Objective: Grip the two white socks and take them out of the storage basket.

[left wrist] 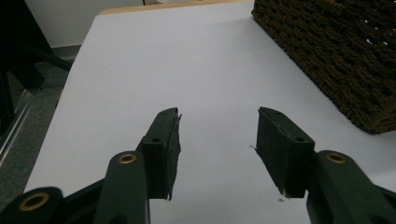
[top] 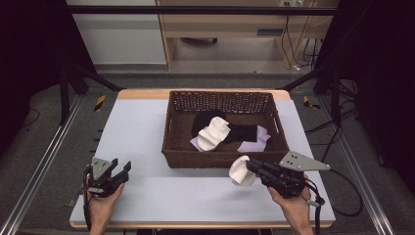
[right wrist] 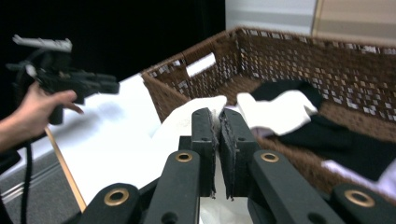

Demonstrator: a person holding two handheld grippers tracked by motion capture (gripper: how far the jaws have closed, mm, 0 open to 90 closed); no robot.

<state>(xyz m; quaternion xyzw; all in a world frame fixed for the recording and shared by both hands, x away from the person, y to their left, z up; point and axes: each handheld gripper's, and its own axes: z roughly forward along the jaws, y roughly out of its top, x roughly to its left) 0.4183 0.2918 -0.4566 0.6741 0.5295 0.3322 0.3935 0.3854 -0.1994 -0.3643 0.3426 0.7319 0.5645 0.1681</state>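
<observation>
We see a pale, smooth worktop (top: 147,142) carrying a rectangular basket (top: 222,159) of dark brown woven wicker, its long axis running left to right across the worktop. Inside it lie a crumpled white cloth (top: 214,133), a black cloth (top: 240,132) and a flat lilac cloth (top: 254,143); the white one lies partly over the black.

The right claw (top: 250,166) points left and slightly away from us, just in front of the basket's near wall. Its jaws are almost closed, pinching a soft, bunched white sock (top: 241,171); whether this is a sock or another small cloth we cannot tell with certainty. The bundle hangs from the jaw tips above the worktop, near the basket's front right corner, its longer side roughly upright. In the right gripper view the white fabric (right wrist: 187,122) bulges to the left of the pressed jaws.

The left claw (top: 122,169) rests low near the front left of the worktop, pointing up and to the right, jaws wide apart and holding nothing.
</observation>
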